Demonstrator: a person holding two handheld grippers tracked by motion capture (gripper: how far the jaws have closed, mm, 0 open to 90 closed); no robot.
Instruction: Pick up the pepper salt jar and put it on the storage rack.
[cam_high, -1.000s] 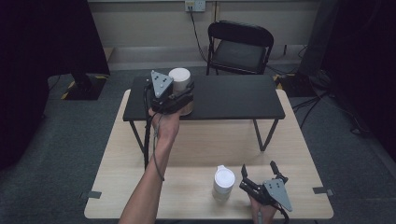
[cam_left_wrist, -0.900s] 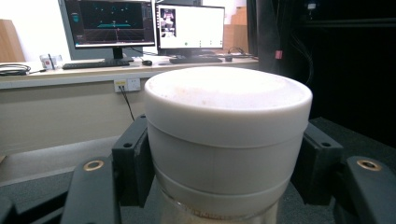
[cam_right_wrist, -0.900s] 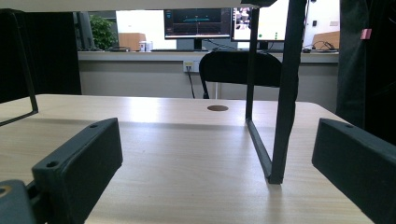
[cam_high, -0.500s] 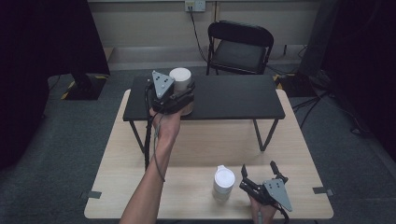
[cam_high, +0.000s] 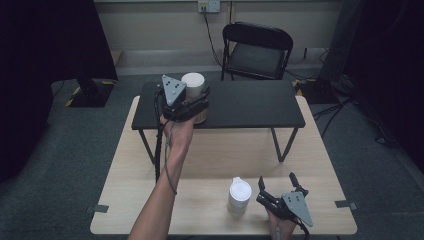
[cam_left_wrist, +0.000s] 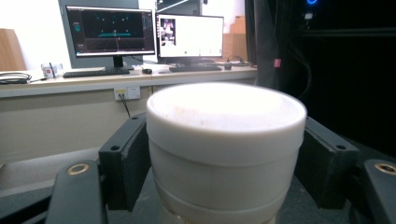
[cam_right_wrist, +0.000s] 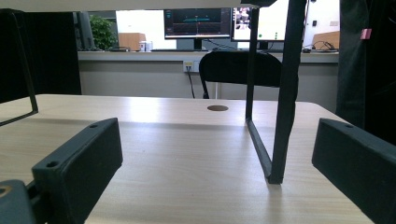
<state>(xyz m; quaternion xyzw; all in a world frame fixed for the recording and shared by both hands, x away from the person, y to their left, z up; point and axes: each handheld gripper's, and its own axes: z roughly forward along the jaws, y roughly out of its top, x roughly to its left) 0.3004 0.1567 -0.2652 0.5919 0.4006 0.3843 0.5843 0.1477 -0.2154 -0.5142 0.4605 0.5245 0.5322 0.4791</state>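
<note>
- Cup (cam_high: 193, 85): a white, thick-walled cup stands upright on the black shelf (cam_high: 250, 107), near its left end and front edge.
- Left gripper (cam_high: 192, 102): its jaws have just been opening; in the left gripper view they stand on either side of the cup (cam_left_wrist: 226, 149), with a sliver of gap on each side, so the hold looks released.
- Handling: stiff, smooth and likely slippery; probably ceramic, so some weight and breakable if knocked off the edge.
- Grip: best across the straight wall below the rim, pads square.
- Right gripper (cam_high: 277, 187): jaws wide open and empty, resting near the front right corner of the wooden table (cam_high: 310, 150), just beside a second white cup (cam_high: 239, 196).
</note>
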